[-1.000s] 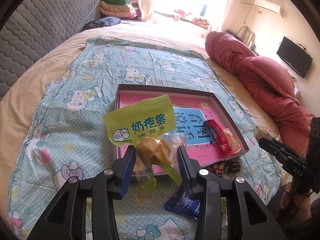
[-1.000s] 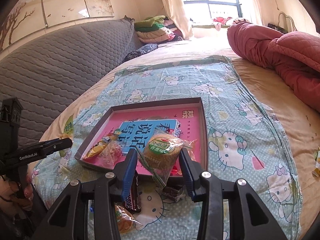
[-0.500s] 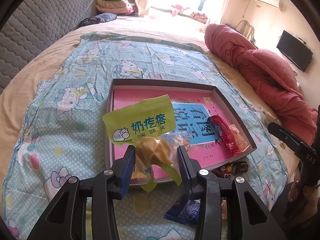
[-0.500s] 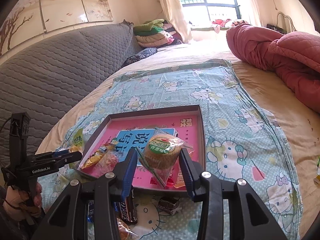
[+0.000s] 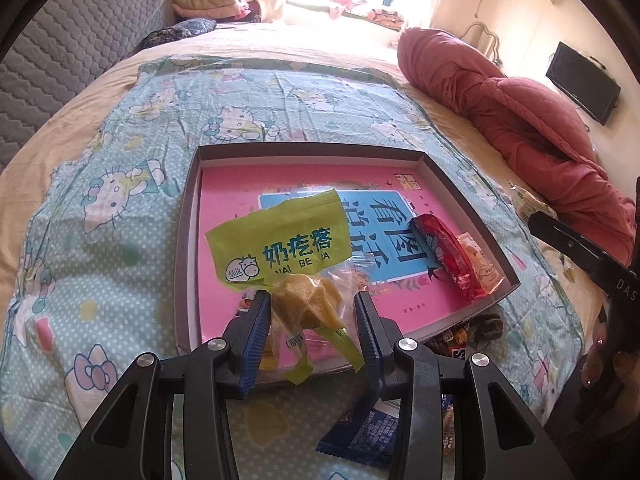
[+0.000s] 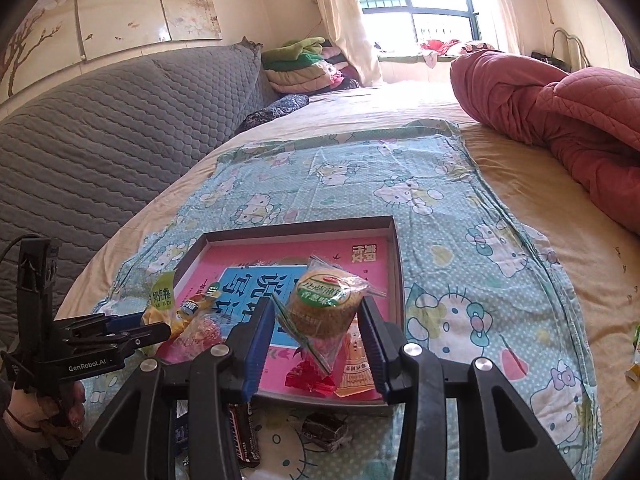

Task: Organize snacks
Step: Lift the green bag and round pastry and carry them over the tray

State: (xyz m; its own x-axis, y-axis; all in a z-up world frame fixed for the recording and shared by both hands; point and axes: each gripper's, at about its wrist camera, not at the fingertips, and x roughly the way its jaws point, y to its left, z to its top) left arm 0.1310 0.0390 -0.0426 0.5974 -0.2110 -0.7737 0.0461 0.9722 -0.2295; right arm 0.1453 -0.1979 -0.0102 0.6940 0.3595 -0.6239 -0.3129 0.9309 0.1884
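My left gripper (image 5: 310,312) is shut on a green-topped clear snack bag (image 5: 280,248) of yellow pieces and holds it above the near left part of the shallow box (image 5: 188,240) with a pink book inside. My right gripper (image 6: 320,320) is shut on a wrapped round cake (image 6: 324,300) above the box's near right part (image 6: 398,264). A red packet (image 5: 444,252) and an orange packet (image 5: 478,264) lie inside the box. The left gripper also shows in the right wrist view (image 6: 132,330).
Loose snacks lie on the Hello Kitty cloth before the box: a blue packet (image 5: 364,432), dark chocolate bars (image 6: 244,432) and a dark wrapped candy (image 6: 326,432). A red quilt (image 6: 560,120) lies at the right, a grey padded headboard (image 6: 100,140) at the left.
Both grippers have moved forward and up over the box with their snacks still held. The box looks closer and lies more directly under the snacks.
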